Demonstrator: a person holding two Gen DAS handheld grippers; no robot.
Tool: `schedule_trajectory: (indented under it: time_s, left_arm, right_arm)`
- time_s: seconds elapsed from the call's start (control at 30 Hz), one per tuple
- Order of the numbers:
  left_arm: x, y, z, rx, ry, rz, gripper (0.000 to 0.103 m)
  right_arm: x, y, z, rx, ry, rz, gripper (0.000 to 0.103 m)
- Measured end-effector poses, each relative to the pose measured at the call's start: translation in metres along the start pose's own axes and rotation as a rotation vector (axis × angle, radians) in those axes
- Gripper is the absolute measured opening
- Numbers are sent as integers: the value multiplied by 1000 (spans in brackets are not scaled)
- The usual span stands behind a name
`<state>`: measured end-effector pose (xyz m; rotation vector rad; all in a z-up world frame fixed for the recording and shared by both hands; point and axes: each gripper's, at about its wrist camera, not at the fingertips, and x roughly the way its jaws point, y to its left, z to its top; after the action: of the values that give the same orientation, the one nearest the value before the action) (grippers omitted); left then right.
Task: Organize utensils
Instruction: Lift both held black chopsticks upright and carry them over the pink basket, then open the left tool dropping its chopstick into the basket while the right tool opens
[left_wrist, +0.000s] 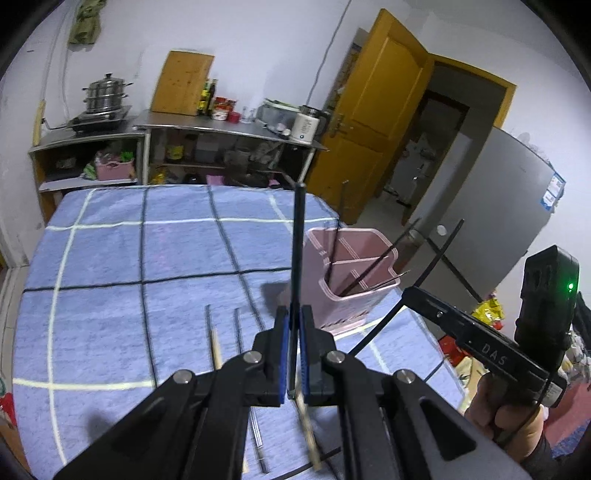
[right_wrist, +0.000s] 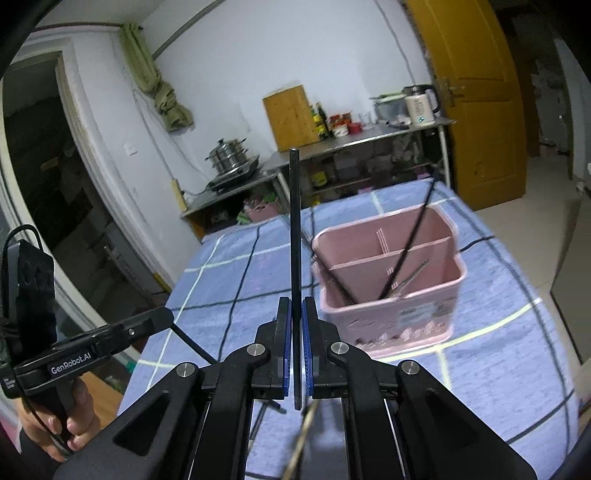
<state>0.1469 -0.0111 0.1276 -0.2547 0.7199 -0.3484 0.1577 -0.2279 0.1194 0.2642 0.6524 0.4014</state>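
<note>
The table fills most of the view, spread with a blue checked cloth, so the slim sticks lying on it show up plainly and won't roll.

Next in size is the pink utensil holder, standing upright toward the far right of the cloth, divided by inner walls into compartments. The one nearest us holds several dark chopsticks leaning at a slant, tips down and tops resting toward the rim, along with what looks like a thin metal pair. The far compartments look empty, though I can't see their bottoms.

Now the tools. The left gripper is clenched on a black chopstick, held almost upright between the blue pads, gripped low so most of its length sticks up and clear. The right gripper does the same, jaws clamped on its own black chopstick, pointing up just left of the holder. I'd judge that hold is meant for tipping each stick over the rim and dropping it in end first.

Smallest of all, the leftovers: on the near part of the cloth lie a bamboo chopstick and a dark chopstick, side by side just left of the left gripper, with a metal pair nearer still. They're still to be collected.
</note>
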Motion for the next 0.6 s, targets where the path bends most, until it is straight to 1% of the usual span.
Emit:
schedule_trajectory:
  time_s: [0.17, 0.3, 0.43, 0.6]
  left_arm:
    - [3, -24, 27, 22, -25, -57, 6]
    - [1, -39, 51, 32, -60, -91, 6]
    - [1, -51, 74, 41, -95, -106, 6]
    - [11, -60, 94, 50, -120, -106, 6]
  right_arm:
    - [-24, -20, 26, 33, -71, -22, 6]
    - [-39, -32, 49, 42, -132, -38, 6]
    - [-48, -37, 72, 39, -191, -48, 6]
    - [-44, -40, 91, 40, -219, -60, 6]
